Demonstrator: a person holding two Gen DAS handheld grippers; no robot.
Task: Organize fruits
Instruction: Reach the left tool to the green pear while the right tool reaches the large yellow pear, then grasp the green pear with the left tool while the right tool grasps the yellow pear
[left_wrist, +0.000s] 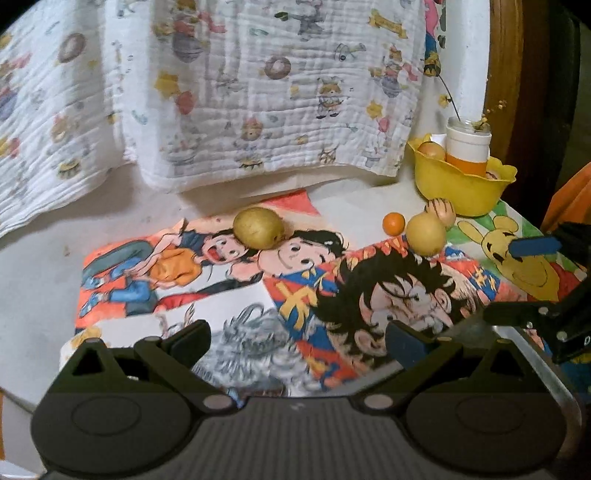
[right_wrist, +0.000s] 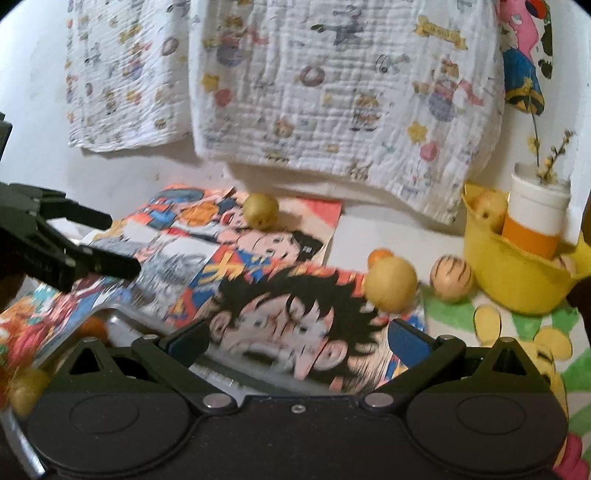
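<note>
**Kid:** What are your two grabbers doing?

**Me:** My left gripper (left_wrist: 297, 341) has its jaws spread wide, with nothing between them. My right gripper (right_wrist: 299, 341) is spread wide too, and it holds nothing.

**Kid:** Where is the fruit?

**Me:** From my right gripper, the round pale yellow fruit (right_wrist: 390, 283) sits at about one o'clock, near the fingertips. It rests on the edge of the bright cartoon picture sheets (right_wrist: 280, 295). The small orange fruit (right_wrist: 379, 255) is just behind it. The round striped tan ball-like fruit (right_wrist: 452, 277) is at about two o'clock. The greenish-yellow round fruit (right_wrist: 260, 210) is far back at twelve o'clock. The yellow plastic bowl with a wavy rim (right_wrist: 517, 273) is at two o'clock, with some fruit inside and a white and orange plastic jar (right_wrist: 537, 218) standing in it.

**Kid:** Which hand is closer?

**Me:** I think my right one is. The pale yellow fruit is round, so it has no long side. I can come at it straight and then swing right to the bowl. From my left gripper, the greenish fruit (left_wrist: 258, 226) at twelve o'clock looks like the easier one.

**Kid:** Any words to read?

**Me:** The hanging white cloth with little cartoon prints (right_wrist: 332, 85) has a bone shape with letters, but they are too blurry to read.
</note>
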